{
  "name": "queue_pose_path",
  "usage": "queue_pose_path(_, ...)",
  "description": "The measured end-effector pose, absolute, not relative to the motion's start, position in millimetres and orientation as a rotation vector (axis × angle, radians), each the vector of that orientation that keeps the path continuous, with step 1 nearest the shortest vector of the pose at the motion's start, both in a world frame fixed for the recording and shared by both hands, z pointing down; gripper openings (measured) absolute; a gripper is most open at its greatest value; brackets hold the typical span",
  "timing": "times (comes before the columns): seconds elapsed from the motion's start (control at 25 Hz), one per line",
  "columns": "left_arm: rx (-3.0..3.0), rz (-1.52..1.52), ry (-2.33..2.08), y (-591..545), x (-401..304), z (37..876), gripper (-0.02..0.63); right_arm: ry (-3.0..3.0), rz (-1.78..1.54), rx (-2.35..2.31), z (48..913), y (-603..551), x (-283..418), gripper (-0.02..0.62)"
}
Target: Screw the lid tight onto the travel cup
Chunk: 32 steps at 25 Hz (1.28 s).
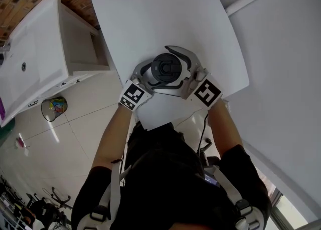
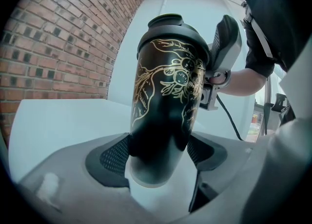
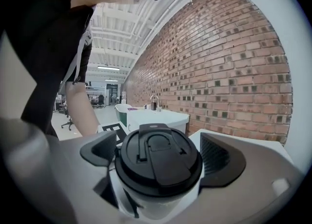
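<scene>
1. Left gripper: near left. Its pads are clamped on the lower body of the cup, probably to stop it turning.
2. Right gripper: near right. Its jaws are spread wide round the lid, and the pads look just clear of the rim. It seems placed to take hold and twist.
3. Cup: black with a gold pattern, upright between both grippers at the near edge of the table.
4. Lid: black, seated on the cup. How tight it is cannot be told.
5. Table: white, running on far beyond the cup.
</scene>
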<state>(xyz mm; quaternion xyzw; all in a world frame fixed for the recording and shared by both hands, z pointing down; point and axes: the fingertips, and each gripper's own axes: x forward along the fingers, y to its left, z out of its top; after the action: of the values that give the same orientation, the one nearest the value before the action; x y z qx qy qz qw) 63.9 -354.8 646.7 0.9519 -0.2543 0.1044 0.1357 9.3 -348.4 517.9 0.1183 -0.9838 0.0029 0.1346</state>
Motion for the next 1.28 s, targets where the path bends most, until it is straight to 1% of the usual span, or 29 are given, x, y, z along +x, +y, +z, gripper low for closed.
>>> queue_pose_path(0.16,2.757,0.301,-0.735,-354,63,647,0.379,-2.889,0.044,0.461,516,-353,9,0.485)
queue_pose_path(0.44,2.757,0.301,-0.737,-354,63,647,0.379,-2.880,0.038,0.675,514,-358,14,0.483)
queue_pose_path(0.64,2.757,0.301,-0.737,-355,62,646,0.379,-2.812,0.003,0.935,514,-361,18,0.465)
queue_pose_path(0.8,2.757,0.301,-0.738,-355,62,646,0.379,-2.778,0.035,1.102,513,-365,20,0.463)
queue_pose_path(1.0,2.752,0.298,-0.748,-355,62,646,0.379,-2.728,0.047,1.205,514,-367,23,0.460)
queue_pose_path(1.28,2.745,0.297,-0.771,-356,59,648,0.377,-2.669,0.154,1.451,516,-372,27,0.459)
